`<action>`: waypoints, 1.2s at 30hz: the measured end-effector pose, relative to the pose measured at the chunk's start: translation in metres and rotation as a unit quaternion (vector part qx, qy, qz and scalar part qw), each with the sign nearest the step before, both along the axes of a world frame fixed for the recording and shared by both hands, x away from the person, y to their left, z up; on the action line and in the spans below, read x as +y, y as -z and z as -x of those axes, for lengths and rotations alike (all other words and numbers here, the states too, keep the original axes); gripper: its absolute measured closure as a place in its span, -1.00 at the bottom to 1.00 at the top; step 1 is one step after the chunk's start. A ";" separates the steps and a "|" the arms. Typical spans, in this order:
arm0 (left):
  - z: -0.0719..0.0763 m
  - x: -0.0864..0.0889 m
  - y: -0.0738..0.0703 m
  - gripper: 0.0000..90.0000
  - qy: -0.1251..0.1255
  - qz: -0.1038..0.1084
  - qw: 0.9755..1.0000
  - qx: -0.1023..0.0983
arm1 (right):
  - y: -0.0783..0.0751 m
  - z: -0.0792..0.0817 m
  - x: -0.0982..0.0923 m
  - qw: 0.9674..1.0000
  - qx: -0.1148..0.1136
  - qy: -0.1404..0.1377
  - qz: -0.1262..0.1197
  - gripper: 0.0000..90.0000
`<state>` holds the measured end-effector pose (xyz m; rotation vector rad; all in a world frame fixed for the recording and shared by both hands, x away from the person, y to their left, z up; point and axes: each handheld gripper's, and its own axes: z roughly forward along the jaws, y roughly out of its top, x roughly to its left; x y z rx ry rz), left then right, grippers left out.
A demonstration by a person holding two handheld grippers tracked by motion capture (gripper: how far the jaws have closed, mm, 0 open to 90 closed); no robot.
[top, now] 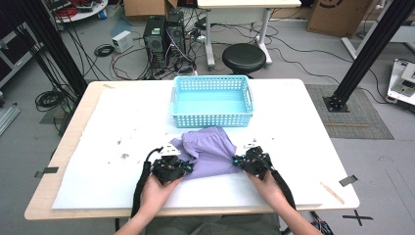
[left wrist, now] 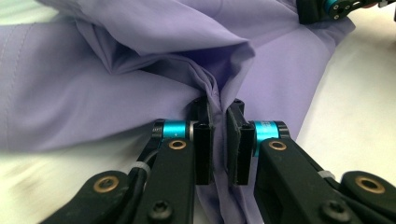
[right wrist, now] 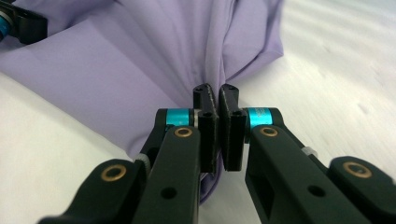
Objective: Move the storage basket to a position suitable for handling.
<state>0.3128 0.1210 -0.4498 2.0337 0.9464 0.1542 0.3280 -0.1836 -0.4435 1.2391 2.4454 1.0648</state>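
Tabletop (top: 303, 122), one: pale wood rim, covered by a white sheet bearing a few dark specks on its left part. Landmark for all places below: the turquoise basket (top: 212, 117), one, perforated, nothing inside it, standing at the far middle of the table.

Room: grey floor beyond the basket with two computer towers (top: 164, 36), one black round stool (top: 243, 58), a white desk's legs (top: 210, 36), cardboard boxes (top: 337, 14) and loose cables (top: 105, 50). Black frame posts (top: 364, 54) stand to both sides of the table.

Edges and free room: wide bare sheet left and right of the basket. Narrow strip between the basket's near wall and the cloth. One pale stick (top: 332, 192) lies far right and nearer the person than the basket, by the table's near right corner.

Purple cloth (top: 211, 152), one: rumpled, lying just in front of the basket's near wall, its far edge almost touching it.

Grippers, two, both on the near side of the basket. Left gripper (left wrist: 218, 135): jaws pressed together, pinching a gathered fold at the cloth's left near edge. Right gripper (right wrist: 218, 126): jaws likewise pressed together, pinching a bunched fold at the cloth's right near edge. Hands, two, enter from the near edge, one behind each gripper.
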 end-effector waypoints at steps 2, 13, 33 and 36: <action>0.000 -0.008 0.001 0.84 0.011 0.008 1.000 0.007 | -0.001 0.007 -0.010 1.000 -0.002 0.008 0.001 0.95; 0.021 -0.030 0.001 0.84 0.075 0.015 0.997 0.025 | 0.000 0.065 -0.051 0.999 -0.005 0.028 -0.015 0.94; 0.069 -0.009 -0.002 -0.15 0.023 -0.016 1.000 -0.003 | 0.004 0.093 -0.054 0.998 -0.023 0.053 -0.032 -0.10; 0.068 -0.008 -0.002 0.05 0.033 -0.015 0.999 -0.006 | 0.008 0.098 -0.048 0.998 -0.031 0.046 -0.006 0.16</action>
